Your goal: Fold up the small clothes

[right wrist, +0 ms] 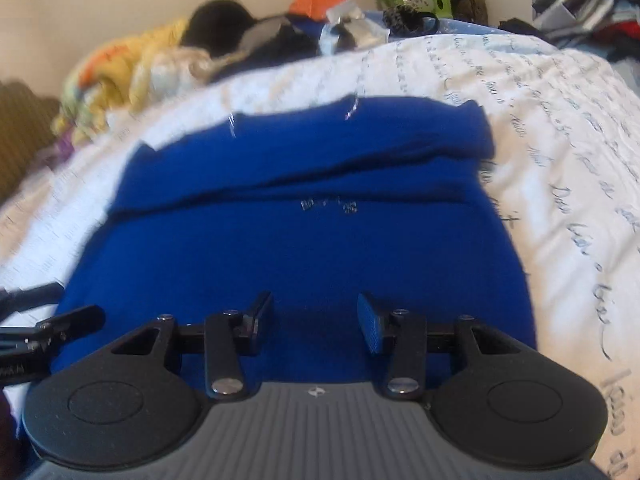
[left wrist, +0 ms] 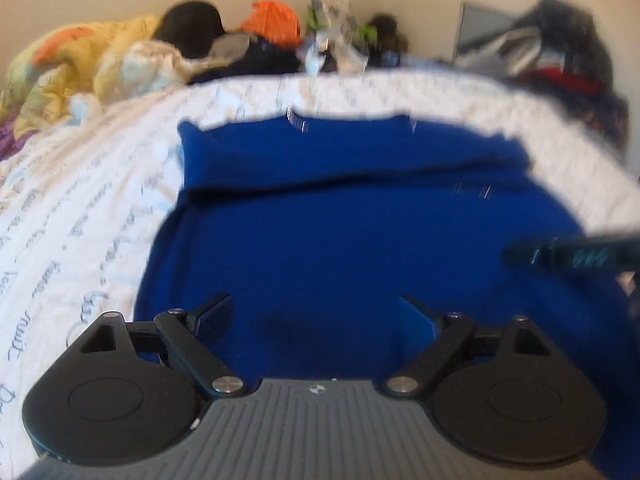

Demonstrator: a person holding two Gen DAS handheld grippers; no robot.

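A royal blue garment (left wrist: 340, 220) lies spread on a white bedsheet with script print (left wrist: 80, 200), its far part folded over in a band. It also shows in the right wrist view (right wrist: 288, 248). My left gripper (left wrist: 316, 316) is open and empty, just above the garment's near part. My right gripper (right wrist: 316, 324) is open and empty over the near edge of the garment. The right gripper's finger shows at the right edge of the left wrist view (left wrist: 572, 256). The left gripper shows at the left edge of the right wrist view (right wrist: 44, 332).
A yellow and orange quilt (left wrist: 80, 64) is bunched at the far left of the bed. Dark clothes, an orange item (left wrist: 276, 20) and other clutter lie along the far wall. A pile of clothes (left wrist: 560, 56) sits at the far right.
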